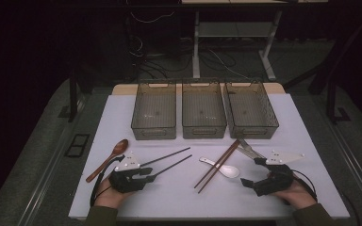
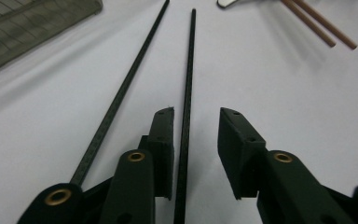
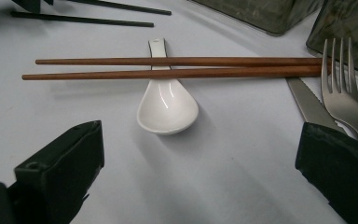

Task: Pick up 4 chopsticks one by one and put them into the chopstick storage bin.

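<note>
Black chopsticks and reddish-brown wooden chopsticks lie on the white table with a glossy white spoon, a brown wooden spoon, a silver fork and translucent grey-green ribbed bins.

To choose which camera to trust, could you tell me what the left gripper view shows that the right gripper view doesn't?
Left gripper view, not the right: a close look at the open left gripper straddling one black chopstick. Right gripper view, not the left: the open right gripper, a fork and a knife. Both: the black chopsticks, the brown chopsticks and the white spoon.
</note>
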Motion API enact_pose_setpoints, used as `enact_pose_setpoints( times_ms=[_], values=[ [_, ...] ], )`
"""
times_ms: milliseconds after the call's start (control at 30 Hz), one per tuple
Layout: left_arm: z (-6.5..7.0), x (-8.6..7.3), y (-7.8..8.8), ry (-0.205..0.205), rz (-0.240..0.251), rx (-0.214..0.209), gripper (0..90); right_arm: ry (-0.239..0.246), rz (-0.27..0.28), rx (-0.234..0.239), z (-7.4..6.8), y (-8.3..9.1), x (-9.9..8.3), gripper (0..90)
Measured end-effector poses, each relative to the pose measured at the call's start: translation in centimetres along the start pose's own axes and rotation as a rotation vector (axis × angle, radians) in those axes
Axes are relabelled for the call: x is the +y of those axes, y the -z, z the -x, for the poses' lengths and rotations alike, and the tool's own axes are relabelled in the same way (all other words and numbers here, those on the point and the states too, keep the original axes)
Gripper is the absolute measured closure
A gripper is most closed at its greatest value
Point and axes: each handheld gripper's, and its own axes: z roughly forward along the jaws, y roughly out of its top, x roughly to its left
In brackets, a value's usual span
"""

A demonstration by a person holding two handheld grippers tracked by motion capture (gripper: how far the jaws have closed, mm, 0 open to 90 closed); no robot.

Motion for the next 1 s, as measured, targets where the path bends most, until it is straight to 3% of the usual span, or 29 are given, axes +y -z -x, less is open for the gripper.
enact_pose_setpoints(
  times_ms=[100, 500, 700, 867, 1000],
  values=[
    [-0.06, -0.18, -0.29, 0.013, -0.010, -0.005, 71.3, 0.003, -0.002, 0.001, -0.03, -0.05, 0.00, 0.9],
    [-0.54, -0.34, -0.92, 0.002, -0.049, 0.004, 83.0, 0.021, -0.015, 0.005, -0.12, -0.20, -0.02, 0.9],
    [-0.61, -0.41, -0.96, 0.000, -0.042, -0.004, 83.7, 0.022, -0.015, 0.007, -0.16, -0.22, 0.01, 0.9],
    [-0.88, -0.17, -0.91, -0.020, -0.068, -0.016, 85.0, 0.022, -0.020, 0.008, -0.22, -0.21, -0.02, 0.9],
    [-1.00, -0.13, -0.95, 0.000, -0.066, -0.027, 85.1, 0.023, -0.021, 0.010, -0.26, -0.17, -0.03, 0.9]
  ],
)
